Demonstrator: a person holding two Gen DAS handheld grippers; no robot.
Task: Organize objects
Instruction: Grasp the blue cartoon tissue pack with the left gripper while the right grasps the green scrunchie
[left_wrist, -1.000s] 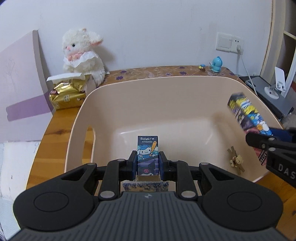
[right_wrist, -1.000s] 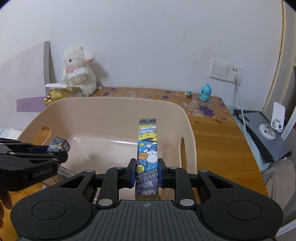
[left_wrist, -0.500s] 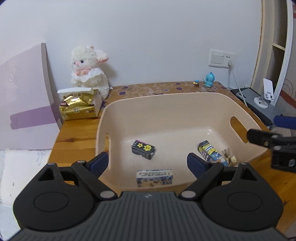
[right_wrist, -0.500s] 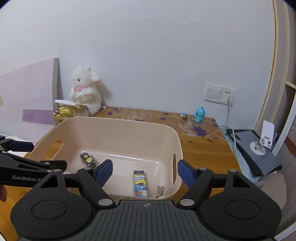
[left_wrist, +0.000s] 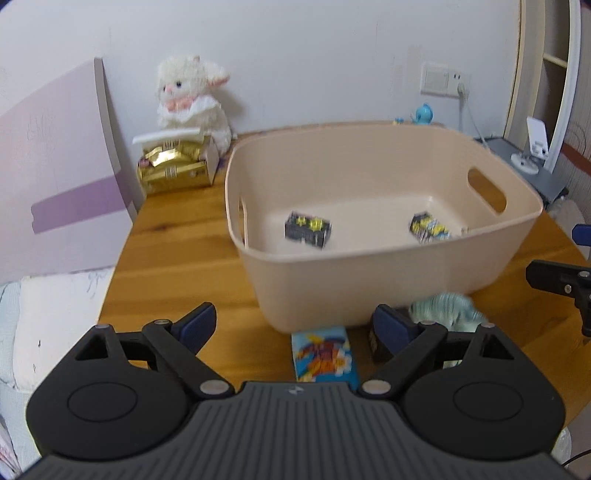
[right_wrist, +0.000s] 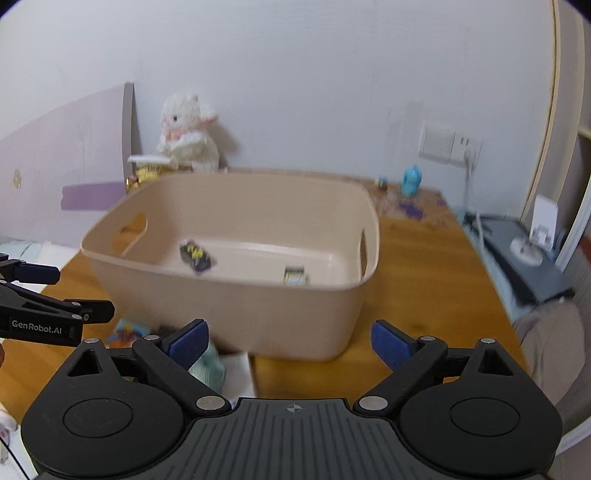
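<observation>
boxes you carried a second ago now lie in the beige bin (left_wrist: 384, 295): dark box (left_wrist: 307, 229) left, yellow box (left_wrist: 428, 228) right. left tool (left_wrist: 293, 326) and right tool (right_wrist: 290, 338) gape empty, right jaws just widened; colourful box (left_wrist: 323, 356) waits on the surface (left_wrist: 177, 251).

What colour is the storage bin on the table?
Plain beige, no pattern. The bin shows best in the left wrist view.

white wall (left_wrist: 314, 55) with socket (left_wrist: 445, 79) behind wooden table (left_wrist: 177, 251).
</observation>
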